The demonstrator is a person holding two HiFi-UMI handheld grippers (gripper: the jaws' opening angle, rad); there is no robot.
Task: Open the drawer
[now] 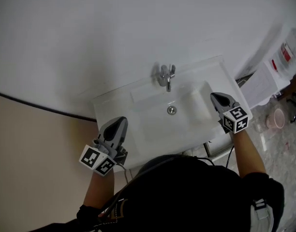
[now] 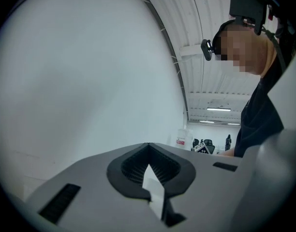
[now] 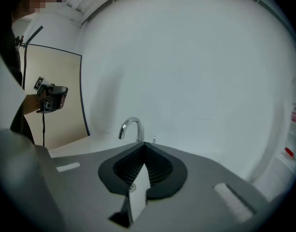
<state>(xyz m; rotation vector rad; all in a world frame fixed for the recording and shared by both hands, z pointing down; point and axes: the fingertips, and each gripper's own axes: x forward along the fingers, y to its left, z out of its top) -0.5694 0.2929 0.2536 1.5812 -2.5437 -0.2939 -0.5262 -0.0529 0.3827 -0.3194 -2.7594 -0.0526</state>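
Both clenched empty, the left tongs and the right tongs flank the white washbasin, faucet ahead between them.

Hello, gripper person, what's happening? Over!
Left hand-held gripper shut, empty. Right hand-held gripper shut, empty. Both held at the sink edges. Drawer not in view.

white sink, silver tap, black-and-white squares on right tool.
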